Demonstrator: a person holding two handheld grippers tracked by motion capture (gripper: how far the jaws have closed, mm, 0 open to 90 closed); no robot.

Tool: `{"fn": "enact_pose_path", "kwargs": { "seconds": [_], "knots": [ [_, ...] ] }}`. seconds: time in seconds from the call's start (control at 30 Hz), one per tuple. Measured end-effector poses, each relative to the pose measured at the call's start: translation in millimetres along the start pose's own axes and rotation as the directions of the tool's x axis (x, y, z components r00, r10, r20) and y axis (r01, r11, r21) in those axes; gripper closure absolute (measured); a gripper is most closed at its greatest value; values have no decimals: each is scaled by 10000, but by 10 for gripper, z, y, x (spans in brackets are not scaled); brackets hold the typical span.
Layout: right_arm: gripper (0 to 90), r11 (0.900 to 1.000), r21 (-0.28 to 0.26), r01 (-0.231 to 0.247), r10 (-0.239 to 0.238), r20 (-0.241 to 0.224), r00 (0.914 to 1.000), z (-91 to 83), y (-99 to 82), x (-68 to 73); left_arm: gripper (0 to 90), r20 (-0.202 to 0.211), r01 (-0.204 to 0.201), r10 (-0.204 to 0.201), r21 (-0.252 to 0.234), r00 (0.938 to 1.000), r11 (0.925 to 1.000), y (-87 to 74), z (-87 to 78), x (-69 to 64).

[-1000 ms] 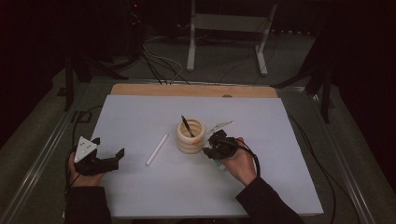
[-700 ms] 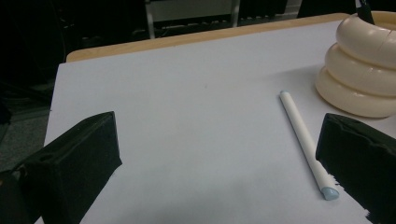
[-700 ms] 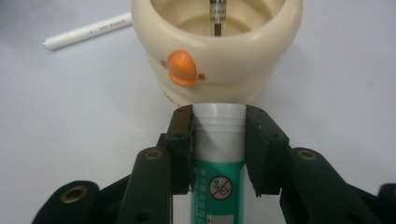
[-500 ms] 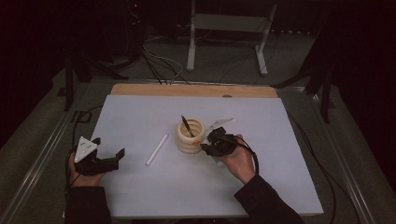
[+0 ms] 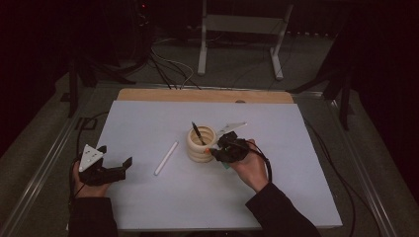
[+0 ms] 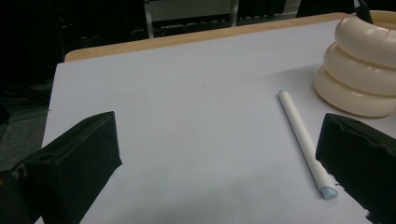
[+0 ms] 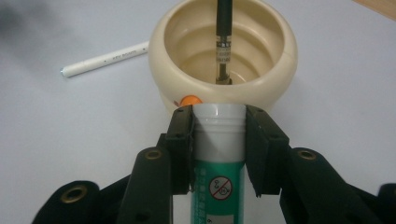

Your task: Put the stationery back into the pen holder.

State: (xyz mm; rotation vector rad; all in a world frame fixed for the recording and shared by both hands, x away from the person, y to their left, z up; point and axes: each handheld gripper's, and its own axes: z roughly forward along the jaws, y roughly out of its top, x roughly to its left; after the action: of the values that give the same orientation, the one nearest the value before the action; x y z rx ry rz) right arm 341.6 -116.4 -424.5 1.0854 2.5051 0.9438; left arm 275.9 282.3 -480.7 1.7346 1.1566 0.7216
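A green-and-white glue stick (image 7: 218, 158), white cap forward, sits clamped between the jaws of the right tongs (image 7: 218, 116), its long axis pointing straight at the cream ringed pen holder (image 7: 223, 56) just ahead, cap tip close under the rim. A black pen (image 7: 223, 42) stands inside the holder. Seen from above, the right tongs (image 5: 225, 148) press close beside the holder (image 5: 201, 144) at mid-counter (image 5: 296, 173). The left tongs (image 5: 106, 168) rest well apart, jaws wide and empty, a white pen (image 6: 306, 142) lying between them and the holder.
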Motion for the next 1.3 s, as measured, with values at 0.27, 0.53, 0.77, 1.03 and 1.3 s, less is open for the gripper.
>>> {"fn": "enact_pose_path", "kwargs": {
  "seconds": [0.27, 0.53, 0.77, 1.03, 1.3],
  "knots": [
    [655, 9999, -70, 101, -100, 29, 9999, 3, 44, 3, 1, 7, 4, -4, 12, 10000, 10000, -1, 2, 1],
    [655, 9996, -246, 156, -153, 107, 9998, -40, 125, -21, 1, 2, 2, -2, 19, 10000, 10000, -1, 5, -2],
    [655, 9989, -436, 154, -150, 84, 9999, -55, 193, -61, 1, 13, 24, -24, 12, 10000, 10000, -2, 4, 1],
    [655, 9978, -654, 100, -97, 50, 9999, -52, 260, -92, 1, 11, 63, -63, -5, 10000, 10000, -2, -1, 9],
    [655, 9956, -932, 44, -39, 62, 10000, -57, 324, -134, 1, -2, 103, -103, -61, 9999, 9999, -1, -6, 13]
  ]
}}
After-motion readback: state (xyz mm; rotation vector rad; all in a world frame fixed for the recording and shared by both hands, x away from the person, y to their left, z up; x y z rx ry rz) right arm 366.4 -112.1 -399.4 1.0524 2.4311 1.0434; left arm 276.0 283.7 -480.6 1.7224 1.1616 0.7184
